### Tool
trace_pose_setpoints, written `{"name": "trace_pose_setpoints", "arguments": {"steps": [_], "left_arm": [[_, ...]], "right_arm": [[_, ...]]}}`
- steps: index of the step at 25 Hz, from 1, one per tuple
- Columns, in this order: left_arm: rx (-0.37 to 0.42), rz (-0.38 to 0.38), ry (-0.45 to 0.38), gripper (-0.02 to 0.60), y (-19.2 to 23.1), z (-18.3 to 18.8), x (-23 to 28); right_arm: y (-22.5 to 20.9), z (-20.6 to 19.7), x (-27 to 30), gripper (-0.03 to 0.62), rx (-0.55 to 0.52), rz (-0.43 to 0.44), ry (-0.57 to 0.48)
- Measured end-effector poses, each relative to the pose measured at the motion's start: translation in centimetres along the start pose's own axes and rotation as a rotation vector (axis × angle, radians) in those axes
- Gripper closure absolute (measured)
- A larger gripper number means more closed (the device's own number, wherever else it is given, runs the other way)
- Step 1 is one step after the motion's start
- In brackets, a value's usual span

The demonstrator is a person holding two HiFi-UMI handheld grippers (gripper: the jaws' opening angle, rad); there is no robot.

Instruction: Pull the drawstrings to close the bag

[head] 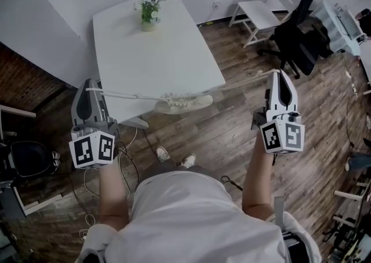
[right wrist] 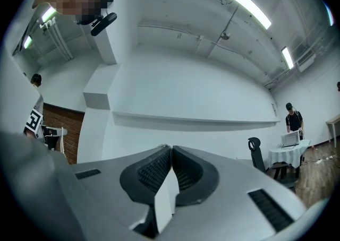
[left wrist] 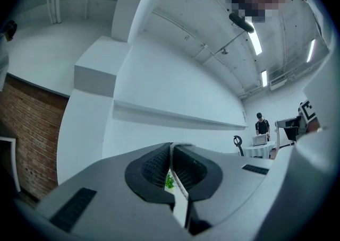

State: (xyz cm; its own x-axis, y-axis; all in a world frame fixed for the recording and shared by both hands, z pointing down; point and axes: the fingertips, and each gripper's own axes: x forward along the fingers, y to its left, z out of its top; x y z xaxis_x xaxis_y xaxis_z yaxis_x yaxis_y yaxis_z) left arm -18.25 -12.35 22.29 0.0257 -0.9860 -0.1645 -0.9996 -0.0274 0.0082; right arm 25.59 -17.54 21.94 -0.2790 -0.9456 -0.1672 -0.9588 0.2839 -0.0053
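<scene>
The cream drawstring bag [head: 183,103] hangs bunched shut in the air over the front edge of the white table [head: 151,53]. One taut drawstring [head: 124,95] runs left to my left gripper [head: 90,90], and another drawstring [head: 243,80] runs right to my right gripper [head: 277,73]. Both grippers are held wide apart and pointing up. In the left gripper view the left gripper [left wrist: 171,145] is shut on a white strip of string [left wrist: 179,195]. In the right gripper view the right gripper [right wrist: 171,148] is shut on its white string [right wrist: 164,198].
A small potted plant [head: 149,11] stands at the table's far end. A black office chair [head: 297,36] and a white chair [head: 258,13] are at the right on the wood floor. The person's shoes [head: 174,156] are below the bag. A distant person [right wrist: 291,122] stands by a table.
</scene>
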Motion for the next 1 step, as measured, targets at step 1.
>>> {"name": "trace_pose_setpoints", "arguments": {"steps": [1], "left_arm": [[-0.001,-0.003,0.000,0.565,0.13,-0.13,0.12]], "right_arm": [[0.14,-0.10,0.11,0.556,-0.002,0.000,0.001]]}}
